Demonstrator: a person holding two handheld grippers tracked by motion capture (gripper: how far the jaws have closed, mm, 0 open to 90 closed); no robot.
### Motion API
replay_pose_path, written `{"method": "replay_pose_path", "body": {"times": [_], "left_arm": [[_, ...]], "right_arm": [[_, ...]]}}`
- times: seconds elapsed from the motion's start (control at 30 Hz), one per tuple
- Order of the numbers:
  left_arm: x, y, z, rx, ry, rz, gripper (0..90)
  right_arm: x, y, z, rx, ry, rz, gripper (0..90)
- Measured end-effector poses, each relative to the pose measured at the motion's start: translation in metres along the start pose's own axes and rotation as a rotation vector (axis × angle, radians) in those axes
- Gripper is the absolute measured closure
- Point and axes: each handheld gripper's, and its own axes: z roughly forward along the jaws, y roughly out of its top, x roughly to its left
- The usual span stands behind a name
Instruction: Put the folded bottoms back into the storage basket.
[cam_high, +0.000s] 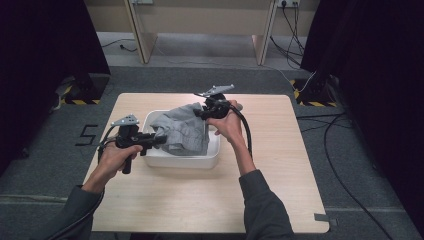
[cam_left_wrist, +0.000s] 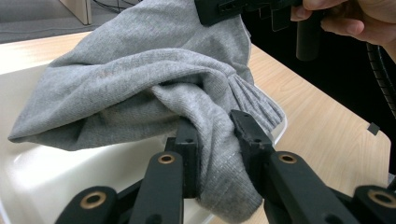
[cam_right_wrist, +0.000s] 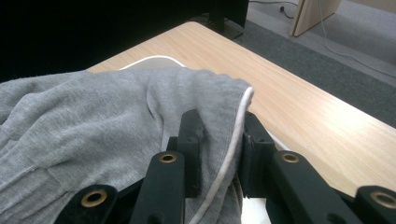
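A grey knitted garment (cam_high: 182, 131) hangs bunched over a white rectangular tub (cam_high: 182, 160) in the middle of the wooden table (cam_high: 200, 195). My left gripper (cam_high: 159, 141) reaches in from the left and is shut on a fold near the ribbed cuff of the garment (cam_left_wrist: 140, 93); the cloth is pinched between both jaws at my left gripper (cam_left_wrist: 215, 140). At the tub's far right corner my right gripper (cam_high: 200, 113) is shut on the garment's white-trimmed edge (cam_right_wrist: 236, 135), with cloth gathered between the jaws at my right gripper (cam_right_wrist: 219, 135). The garment (cam_right_wrist: 84, 121) drapes leftward from there.
The tub's white rim (cam_left_wrist: 56, 186) lies under the cloth. Bare tabletop (cam_right_wrist: 327, 121) extends right of the tub and in front of it. Black curtains stand on both sides, wooden furniture legs (cam_high: 142, 35) behind the table, and cables (cam_high: 345, 150) lie on the floor at right.
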Motion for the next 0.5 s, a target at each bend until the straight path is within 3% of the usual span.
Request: {"method": "replay_pose_path", "body": {"times": [0.5], "left_arm": [[0.014, -0.007, 0.015, 0.05, 0.016, -0.026, 73.2]], "right_arm": [[-0.008, -0.016, 0.022, 0.031, 0.009, 0.039, 74.6]]}}
